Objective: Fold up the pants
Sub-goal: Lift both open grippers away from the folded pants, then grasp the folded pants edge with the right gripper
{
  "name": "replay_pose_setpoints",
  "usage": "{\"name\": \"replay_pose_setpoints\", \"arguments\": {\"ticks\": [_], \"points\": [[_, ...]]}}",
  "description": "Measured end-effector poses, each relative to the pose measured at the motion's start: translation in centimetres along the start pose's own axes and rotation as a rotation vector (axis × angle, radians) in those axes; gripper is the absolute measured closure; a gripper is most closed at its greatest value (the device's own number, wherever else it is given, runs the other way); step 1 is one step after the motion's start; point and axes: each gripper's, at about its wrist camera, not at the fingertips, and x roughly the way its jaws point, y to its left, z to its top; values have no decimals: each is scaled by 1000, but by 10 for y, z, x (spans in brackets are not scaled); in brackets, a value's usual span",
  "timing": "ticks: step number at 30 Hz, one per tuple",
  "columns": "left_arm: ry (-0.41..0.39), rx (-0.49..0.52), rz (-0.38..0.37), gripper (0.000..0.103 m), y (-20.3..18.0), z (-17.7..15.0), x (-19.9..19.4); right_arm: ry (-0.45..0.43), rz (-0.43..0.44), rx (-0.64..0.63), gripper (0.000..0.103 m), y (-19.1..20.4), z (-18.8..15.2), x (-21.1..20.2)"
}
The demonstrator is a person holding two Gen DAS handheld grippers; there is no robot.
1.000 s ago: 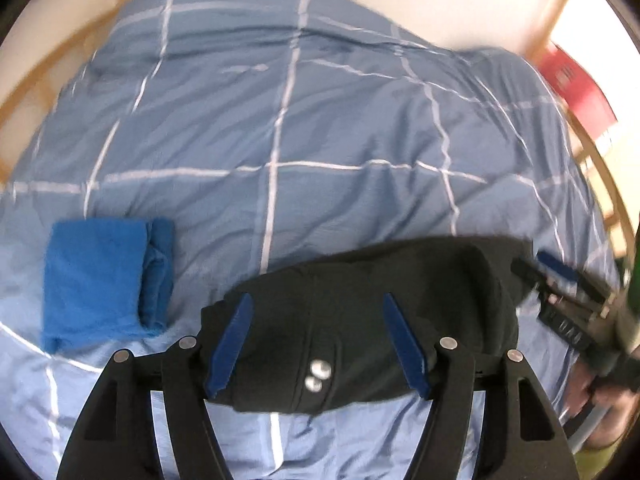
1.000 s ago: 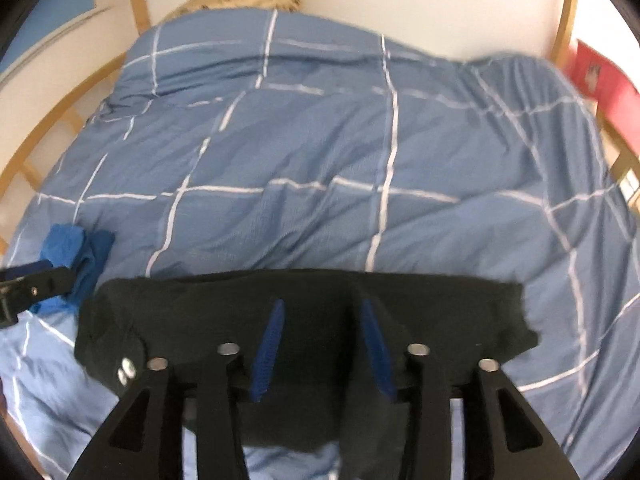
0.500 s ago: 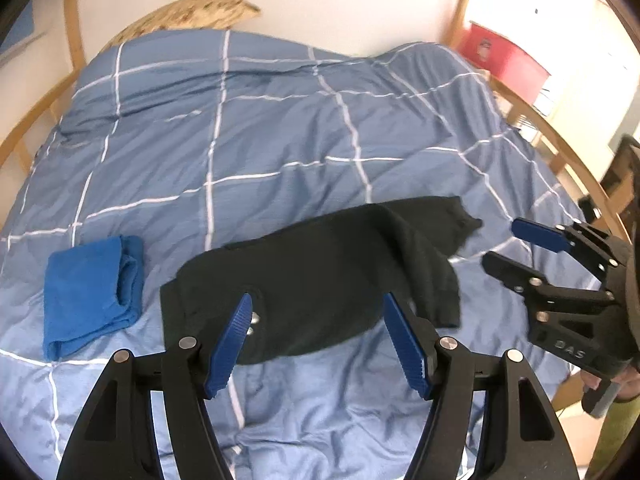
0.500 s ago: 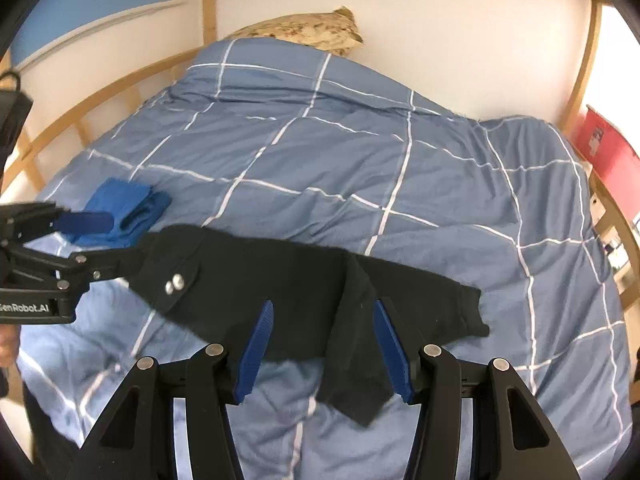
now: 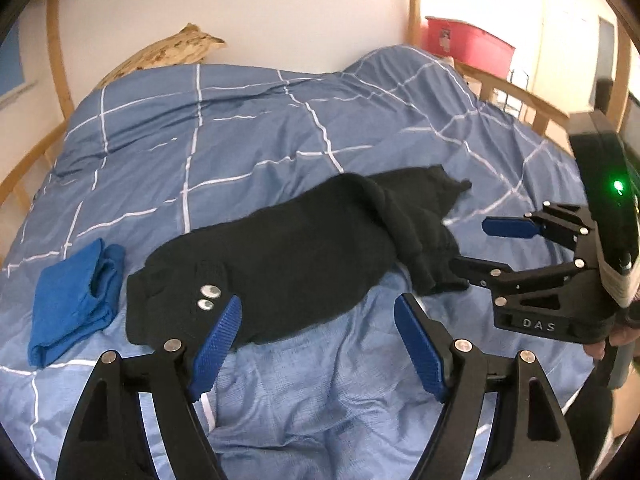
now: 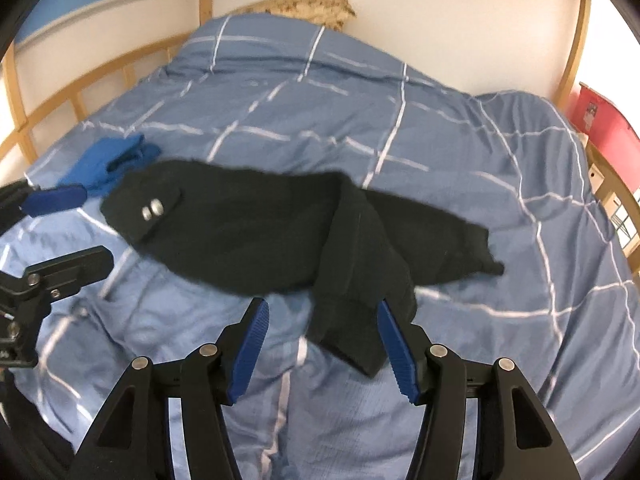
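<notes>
Black pants (image 5: 296, 252) lie folded lengthwise on the blue checked duvet (image 5: 240, 128), waist with two metal snaps (image 5: 208, 297) at the left, leg ends flopped over at the right. My left gripper (image 5: 318, 334) is open and empty, hovering just in front of the waist end. My right gripper (image 6: 322, 340) is open and empty, above the front edge of the folded-over leg (image 6: 356, 312). The pants also show in the right wrist view (image 6: 248, 232). The right gripper appears in the left wrist view (image 5: 476, 246), beside the leg ends.
A folded blue garment (image 5: 76, 304) lies left of the pants, also in the right wrist view (image 6: 108, 160). A pillow (image 5: 168, 50) sits at the headboard. A wooden bed frame (image 6: 80, 88) surrounds the bed. A red bin (image 5: 464, 42) stands at the far right.
Both grippers have let go of the pants and pulled back and up. The pants now lie flat on the duvet with one leg end folded over.
</notes>
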Motion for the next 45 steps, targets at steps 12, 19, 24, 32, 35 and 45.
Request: {"name": "replay_pose_setpoints", "arguments": {"ticks": [12,19,24,32,35,45], "points": [[67,-22,-34,25,7,-20,52,94,-65,-6,46,5,-18,71],[99,-43,-50,25,16,-22,76,140,-92,-5,69,0,-16,100],[88,-33,-68,25,18,-13,84,135,-23,75,96,-24,-11,90],[35,14,-58,25,14,26,94,-4,-141,166,96,-89,47,51],[24,36,-61,25,6,42,102,11,-188,180,96,-116,70,62],[43,63,-74,25,-22,63,143,84,-281,188,97,-174,110,131]]}}
